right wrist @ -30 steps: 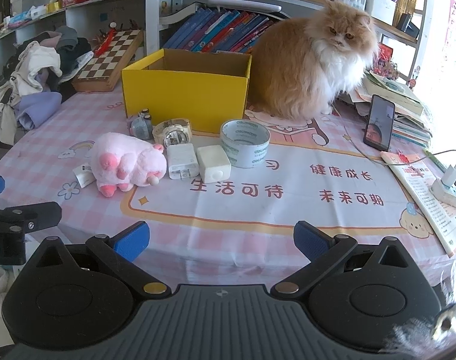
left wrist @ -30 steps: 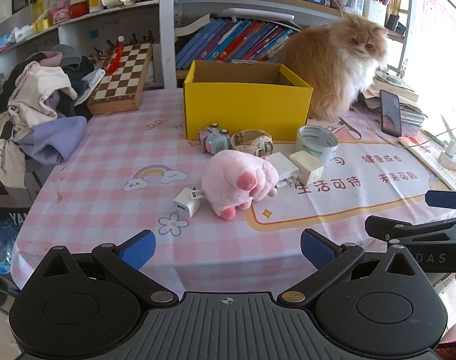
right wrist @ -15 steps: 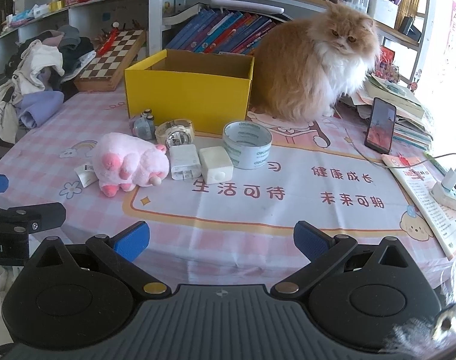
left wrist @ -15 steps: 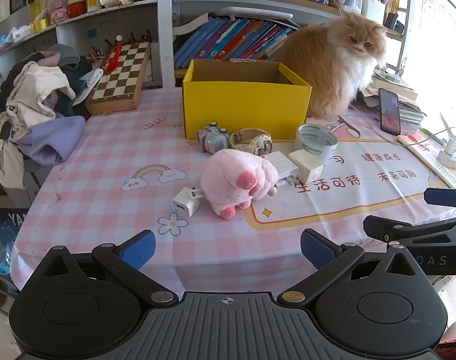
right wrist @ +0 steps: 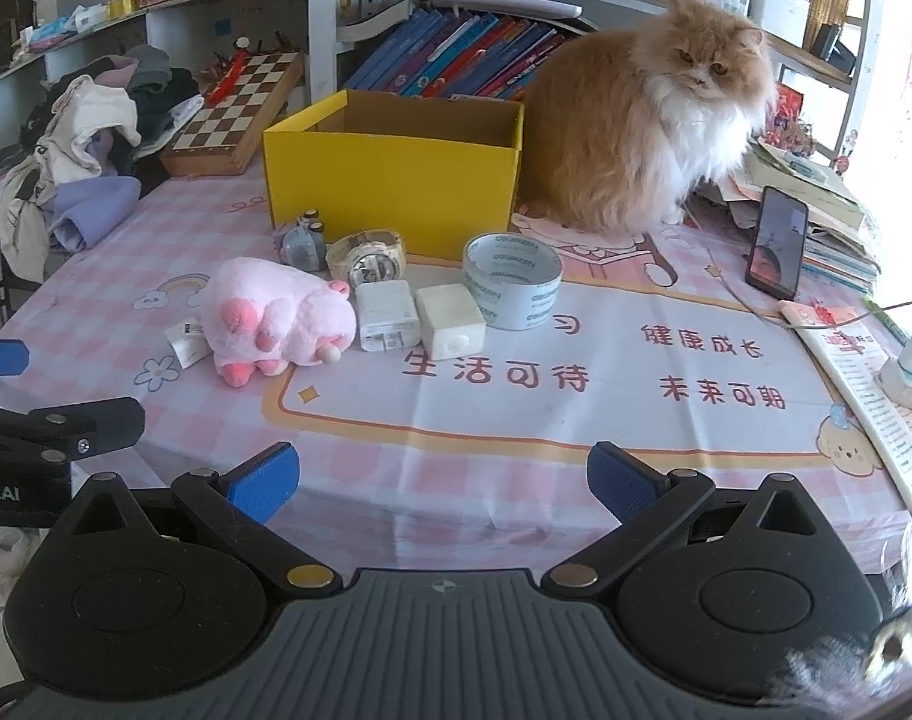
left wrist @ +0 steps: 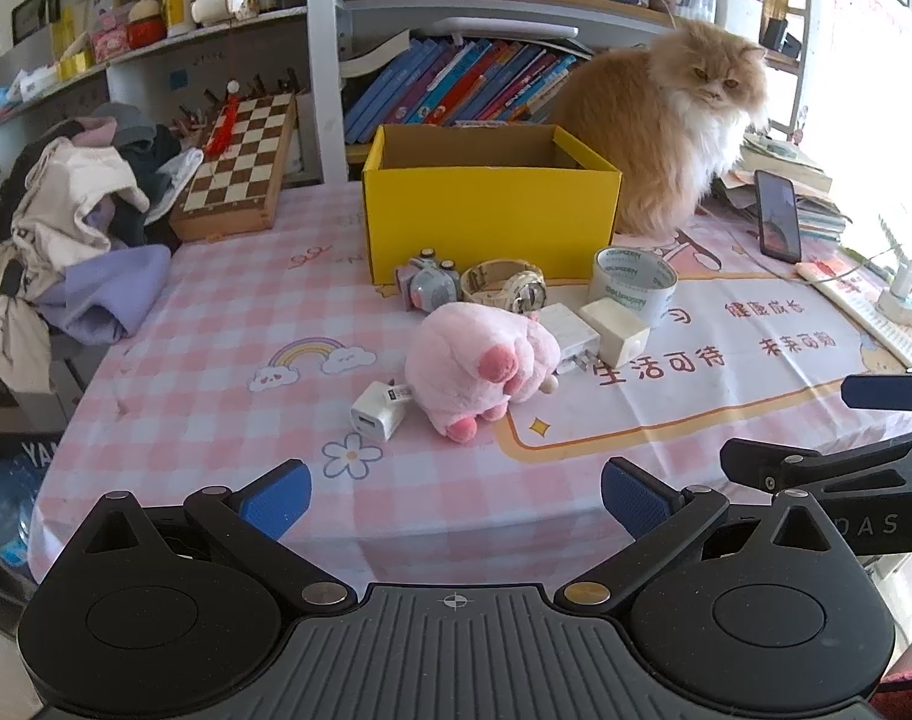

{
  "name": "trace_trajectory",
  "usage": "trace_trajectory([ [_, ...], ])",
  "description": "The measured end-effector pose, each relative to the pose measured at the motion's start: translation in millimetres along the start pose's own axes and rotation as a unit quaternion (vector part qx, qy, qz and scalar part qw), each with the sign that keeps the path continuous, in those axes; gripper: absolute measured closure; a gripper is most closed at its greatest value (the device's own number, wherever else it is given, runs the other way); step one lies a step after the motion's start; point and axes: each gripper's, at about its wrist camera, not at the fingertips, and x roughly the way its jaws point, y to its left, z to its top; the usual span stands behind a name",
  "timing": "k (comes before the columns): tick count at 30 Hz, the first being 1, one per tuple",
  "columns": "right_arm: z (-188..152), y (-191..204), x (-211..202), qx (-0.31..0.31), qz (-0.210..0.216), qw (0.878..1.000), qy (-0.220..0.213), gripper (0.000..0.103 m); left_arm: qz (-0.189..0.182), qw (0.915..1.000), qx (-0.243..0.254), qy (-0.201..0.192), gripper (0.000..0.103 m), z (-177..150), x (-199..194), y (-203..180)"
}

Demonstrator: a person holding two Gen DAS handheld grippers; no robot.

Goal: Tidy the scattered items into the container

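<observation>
Far left on your table (right wrist: 666,420), a heap of clothes (left wrist: 66,240) hangs over the edge, with a chessboard (left wrist: 240,162) propped just behind it. Your left gripper (left wrist: 455,495) hovers off the near edge, jaws spread wide, nothing between the blue pads. Ahead of it, a small white charger (left wrist: 379,411) lies on the pink check cloth, touching or just beside the pink plush paw (left wrist: 477,363). Behind the paw sits a small toy camera (left wrist: 427,287), and next right a watch (left wrist: 507,287) curled on its strap, both close to the front wall of the yellow box (left wrist: 492,210). The box stands upright, open at the top; what you can see of the inside shows nothing in it. Right of the paw, two white power adapters (right wrist: 420,318) lie side by side, touching; the flatter one is on the left, the blockier one on the right. Just behind and right of them stands a roll of clear tape (right wrist: 512,281), on its flat side. An orange cat (right wrist: 642,132) sits right of the box, against its corner. Further right a phone (right wrist: 777,252) leans upright against stacked books. Your right gripper (right wrist: 443,483) hangs off the near edge, jaws likewise wide apart, holding nothing.
</observation>
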Motion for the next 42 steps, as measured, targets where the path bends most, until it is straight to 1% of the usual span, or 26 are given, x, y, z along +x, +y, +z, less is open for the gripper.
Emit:
trace_trajectory([
  [7,0.7,2.5,-0.7,0.001,0.005,1.000,0.001,0.000,-0.009,1.0000,-0.002,-0.001,0.000,-0.4,0.3,3.2],
  [17,-0.4,3.8,-1.9,0.003,-0.004,1.000,0.000,0.000,-0.015,0.9999,-0.002,0.000,0.000,-1.4,1.0,6.5],
  [21,1.2,4.8,-3.0,0.004,-0.006,1.000,-0.004,0.000,-0.016,0.9999,-0.004,-0.004,0.000,-1.8,-0.9,7.4],
  [31,2.0,9.6,-5.0,-0.001,-0.006,1.000,0.000,0.000,-0.012,0.9999,-0.002,0.006,0.000,-5.1,-2.2,10.0],
  [35,1.1,11.5,-5.6,-0.003,-0.006,1.000,0.002,0.000,-0.031,0.9994,-0.015,-0.001,0.000,-7.8,-5.4,14.6],
  [37,0.4,12.3,-6.1,-0.003,-0.007,1.000,0.002,0.000,-0.035,0.9991,-0.024,-0.002,0.000,-9.2,-6.1,18.0],
  [40,0.1,12.6,-7.2,0.000,-0.001,1.000,-0.006,0.000,-0.017,0.9996,-0.021,-0.003,0.000,-11.3,-7.4,18.9],
  [42,-0.8,12.4,-9.5,-0.001,0.004,1.000,-0.014,0.000,-0.012,0.9998,-0.016,-0.002,0.000,-12.3,-7.8,18.0],
])
